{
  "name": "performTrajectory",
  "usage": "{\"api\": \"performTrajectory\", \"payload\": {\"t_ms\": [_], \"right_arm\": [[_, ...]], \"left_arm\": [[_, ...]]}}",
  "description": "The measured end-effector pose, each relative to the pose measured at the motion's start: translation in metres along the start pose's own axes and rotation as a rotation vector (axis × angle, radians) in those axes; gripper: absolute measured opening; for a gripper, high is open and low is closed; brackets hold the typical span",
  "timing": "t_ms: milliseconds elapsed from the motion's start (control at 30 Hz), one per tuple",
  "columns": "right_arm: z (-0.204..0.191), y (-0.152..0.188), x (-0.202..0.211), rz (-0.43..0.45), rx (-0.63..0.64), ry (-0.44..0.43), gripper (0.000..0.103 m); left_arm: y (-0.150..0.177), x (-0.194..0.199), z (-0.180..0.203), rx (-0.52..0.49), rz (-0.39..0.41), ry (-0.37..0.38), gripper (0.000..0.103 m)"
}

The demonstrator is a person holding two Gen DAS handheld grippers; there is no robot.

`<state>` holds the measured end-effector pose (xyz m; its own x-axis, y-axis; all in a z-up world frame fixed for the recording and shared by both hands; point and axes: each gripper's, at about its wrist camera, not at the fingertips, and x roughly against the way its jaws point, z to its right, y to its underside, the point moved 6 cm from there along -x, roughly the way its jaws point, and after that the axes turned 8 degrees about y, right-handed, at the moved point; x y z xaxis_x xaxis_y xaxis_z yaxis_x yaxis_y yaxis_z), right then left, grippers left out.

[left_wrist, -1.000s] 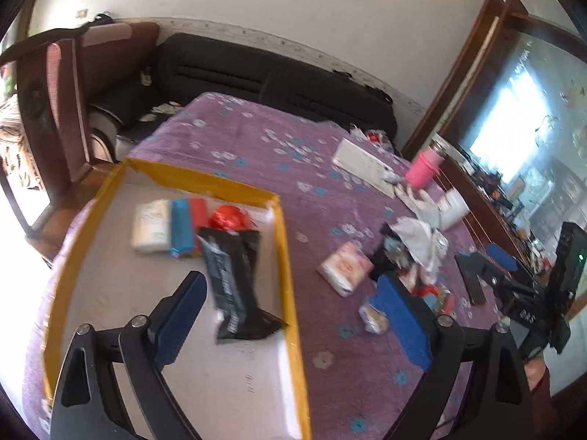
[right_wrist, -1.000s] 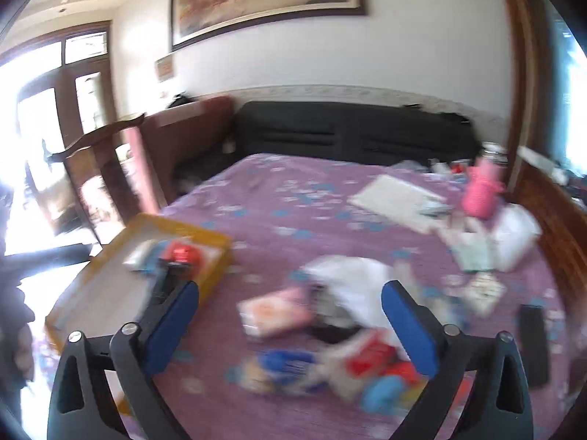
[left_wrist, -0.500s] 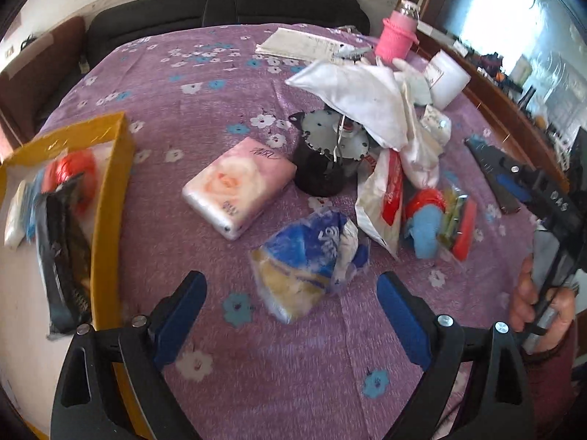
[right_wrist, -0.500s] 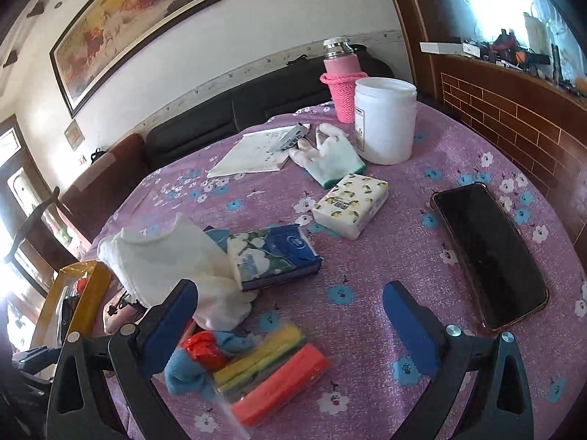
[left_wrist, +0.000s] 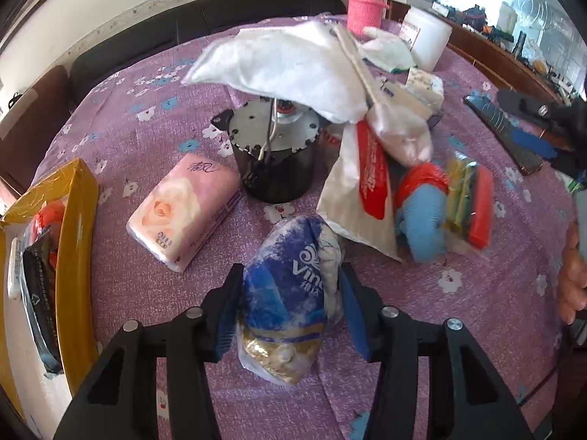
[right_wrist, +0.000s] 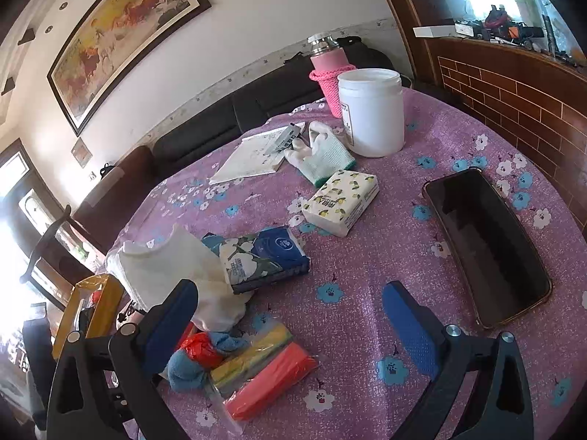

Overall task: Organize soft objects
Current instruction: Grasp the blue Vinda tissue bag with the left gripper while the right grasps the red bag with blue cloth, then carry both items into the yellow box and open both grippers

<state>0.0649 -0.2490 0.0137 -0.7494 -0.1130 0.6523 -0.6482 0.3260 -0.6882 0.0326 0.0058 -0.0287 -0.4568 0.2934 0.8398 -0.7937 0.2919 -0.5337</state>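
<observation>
Left hand-held gripper [left_wrist: 290, 304], jaws just closed in, now clamped on the blue tissue pack [left_wrist: 290, 293] lying on the purple worktop [left_wrist: 458, 293], likely bound for the yellow tray [left_wrist: 79, 256] at left. Right hand-held gripper [right_wrist: 290, 315] spread wide and empty, hovering over the bagged rolls [right_wrist: 264, 366], apparently waiting its turn.

Purple flowered tablecloth [right_wrist: 367, 293] carries tissue packs [right_wrist: 341, 201], phone [right_wrist: 484, 245], white jar [right_wrist: 370, 110]

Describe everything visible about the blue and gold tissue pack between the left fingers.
The blue and gold tissue pack is a soft, crumpled plastic packet, blue with white lettering on top, gold at the near end. It lies on the purple flowered tablecloth. The left gripper has just been closing; its fingers press both sides.
</observation>
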Motion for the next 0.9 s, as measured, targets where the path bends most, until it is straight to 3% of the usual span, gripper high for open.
{"api": "performTrajectory", "payload": {"t_ms": [267,333,367,400,433,567,800,900], "right_arm": [[-0.031,0.019,-0.009,-0.054,0.103,-0.068,0.101],[-0.046,0.025,-0.006,-0.058,0.152,-0.106,0.092],[-0.055,0.029,-0.007,-0.075,0.175,-0.124,0.077],[-0.064,0.035,-0.011,-0.105,0.197,-0.139,0.063],[-0.071,0.040,-0.015,-0.130,0.217,-0.139,0.060],[-0.088,0.060,-0.032,-0.199,0.317,-0.044,0.060],[-0.106,0.061,-0.046,-0.253,0.356,0.042,0.059],[-0.105,0.063,-0.046,-0.265,0.341,0.063,0.043]], "left_arm": [[0.022,0.069,-0.008,0.112,0.171,0.114,0.050],[0.030,0.087,-0.014,0.147,0.209,0.138,0.050],[0.036,0.096,-0.020,0.162,0.227,0.141,0.050],[0.040,0.104,-0.024,0.170,0.239,0.135,0.050],[0.045,0.111,-0.026,0.175,0.249,0.124,0.050],[0.070,0.143,-0.046,0.202,0.287,0.033,0.051],[0.106,0.174,-0.089,0.294,0.329,-0.014,0.051],[0.122,0.184,-0.109,0.340,0.338,-0.025,0.051]]}}
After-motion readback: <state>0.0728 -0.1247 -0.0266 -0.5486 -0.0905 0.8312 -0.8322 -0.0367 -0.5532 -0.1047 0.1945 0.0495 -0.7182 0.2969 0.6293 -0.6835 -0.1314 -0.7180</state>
